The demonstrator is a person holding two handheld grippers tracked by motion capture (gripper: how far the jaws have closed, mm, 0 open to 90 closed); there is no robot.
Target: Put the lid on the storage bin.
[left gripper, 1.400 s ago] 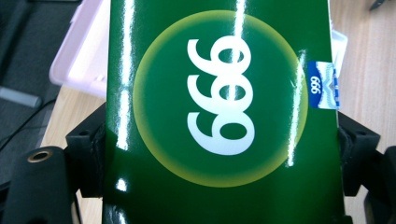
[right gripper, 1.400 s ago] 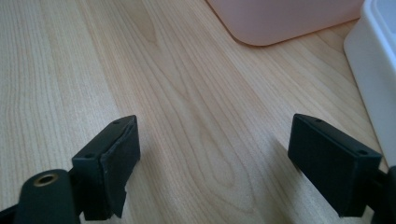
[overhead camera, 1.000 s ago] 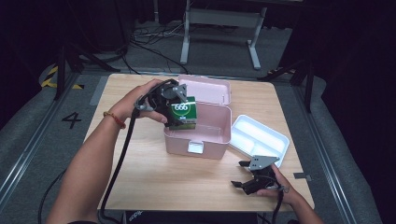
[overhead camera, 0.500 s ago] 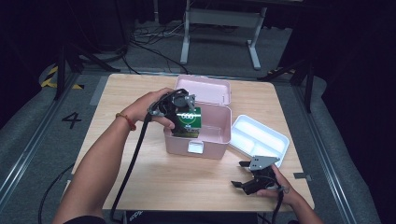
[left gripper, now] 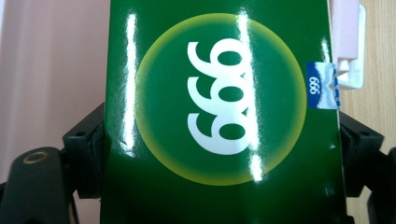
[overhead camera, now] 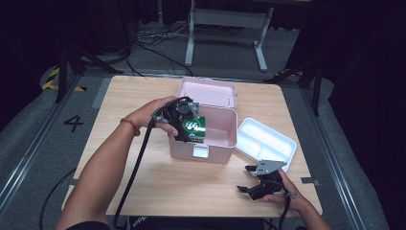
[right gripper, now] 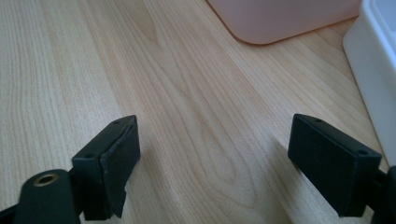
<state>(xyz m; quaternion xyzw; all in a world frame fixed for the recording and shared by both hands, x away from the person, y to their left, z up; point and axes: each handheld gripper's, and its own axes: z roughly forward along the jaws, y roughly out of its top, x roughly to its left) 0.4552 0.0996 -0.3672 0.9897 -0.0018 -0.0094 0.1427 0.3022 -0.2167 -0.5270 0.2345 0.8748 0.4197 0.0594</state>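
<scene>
Glossy green carton (left gripper: 219,116), white "999" in a yellow-ringed circle, clamped in your left gripper (overhead camera: 184,122) over the pink box (overhead camera: 218,141), your right gripper (overhead camera: 261,184) spread wide, on the desk (overhead camera: 191,182)

My right gripper (right gripper: 215,163) sits with its two black jaws spread wide at the bottom of the frame over the pale wooden tabletop (right gripper: 154,93). I see a pink plastic box's rounded corner (right gripper: 280,18) at the upper right and a white plastic tray's edge (right gripper: 373,65) along the right side.
</scene>
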